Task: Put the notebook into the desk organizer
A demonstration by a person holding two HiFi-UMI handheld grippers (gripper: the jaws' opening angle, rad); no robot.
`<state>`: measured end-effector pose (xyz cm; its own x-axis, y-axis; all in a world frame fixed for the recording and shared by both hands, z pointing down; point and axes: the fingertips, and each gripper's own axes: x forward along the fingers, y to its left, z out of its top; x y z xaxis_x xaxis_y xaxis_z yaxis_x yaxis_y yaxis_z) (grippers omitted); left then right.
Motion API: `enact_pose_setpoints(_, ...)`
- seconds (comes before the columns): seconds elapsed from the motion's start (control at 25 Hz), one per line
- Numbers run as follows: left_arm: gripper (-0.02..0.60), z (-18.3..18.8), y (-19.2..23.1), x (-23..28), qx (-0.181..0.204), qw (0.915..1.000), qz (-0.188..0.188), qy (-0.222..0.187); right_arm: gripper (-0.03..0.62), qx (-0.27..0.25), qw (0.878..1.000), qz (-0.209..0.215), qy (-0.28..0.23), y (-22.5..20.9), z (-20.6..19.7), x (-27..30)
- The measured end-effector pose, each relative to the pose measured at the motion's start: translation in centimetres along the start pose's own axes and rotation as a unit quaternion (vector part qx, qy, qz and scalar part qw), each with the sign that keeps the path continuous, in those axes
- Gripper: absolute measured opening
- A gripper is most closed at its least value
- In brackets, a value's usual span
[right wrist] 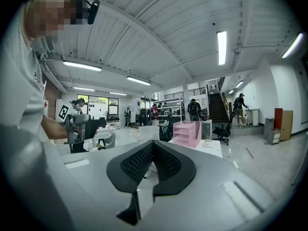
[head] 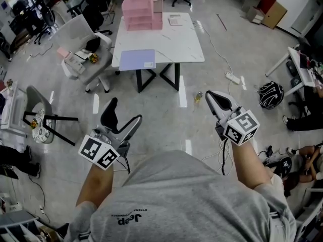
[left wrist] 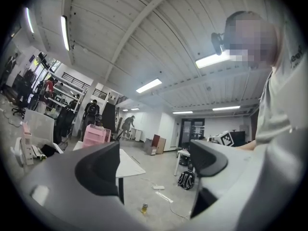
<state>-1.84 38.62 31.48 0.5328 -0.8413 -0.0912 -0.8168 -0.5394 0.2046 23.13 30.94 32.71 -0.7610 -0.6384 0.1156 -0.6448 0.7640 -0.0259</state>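
A lavender notebook (head: 138, 59) lies flat at the near left corner of a white table (head: 176, 44). The pink desk organizer (head: 143, 10) stands at the table's far side; it also shows as the pink organizer (left wrist: 96, 135) in the left gripper view and the pink organizer (right wrist: 188, 133) in the right gripper view. Both grippers hang over the floor well short of the table. My left gripper (head: 121, 116) is open with nothing between its jaws. My right gripper (head: 218, 98) is shut, its pads together and empty.
A small white item (head: 175, 20) lies on the table beside the organizer. An office chair with clutter (head: 83, 54) stands left of the table. A bottle (head: 198, 97), a power strip (head: 232, 77) and a black bag (head: 270, 94) are on the floor. People stand far off.
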Motion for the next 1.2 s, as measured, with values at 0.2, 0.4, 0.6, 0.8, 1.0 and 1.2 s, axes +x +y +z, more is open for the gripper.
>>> enact_pose_setpoints(0.2, 0.485, -0.2, -1.7, 1.6, 0.004, 1.0000, 0.003, 0.007, 0.002, 0.000, 1.000, 0.010, -0.005, -1.6, 0.2, -1.1)
enact_pose_setpoints(0.4, 0.485, -0.6, -4.5, 4.2, 0.006, 0.9998, 0.019, 0.004, 0.002, -0.007, 1.000, 0.026, -0.005, -4.4, 0.1, -3.2)
enact_pose_setpoints(0.6, 0.485, -1.6, -7.5, 6.9, 0.002, 0.9992, 0.039, 0.002, 0.002, -0.008, 0.999, 0.044, -0.004, -7.8, -0.5, -5.1)
enact_pose_setpoints(0.8, 0.485, -2.4, -8.8, 9.0, 0.004, 0.9983, 0.058, 0.009, 0.002, -0.001, 0.998, 0.057, -0.011, -11.0, -0.9, -5.5)
enact_pose_setpoints(1.0, 0.483, -1.9, -7.1, 10.7, 0.009, 0.9975, 0.068, 0.013, 0.002, 0.004, 0.998, 0.065, -0.015, -12.7, -0.5, -3.6)
enact_pose_setpoints(1.2, 0.484, -1.8, -3.1, 13.2, 0.006, 0.9982, 0.058, 0.012, 0.002, 0.005, 0.998, 0.056, -0.013, -14.4, -0.5, 0.1)
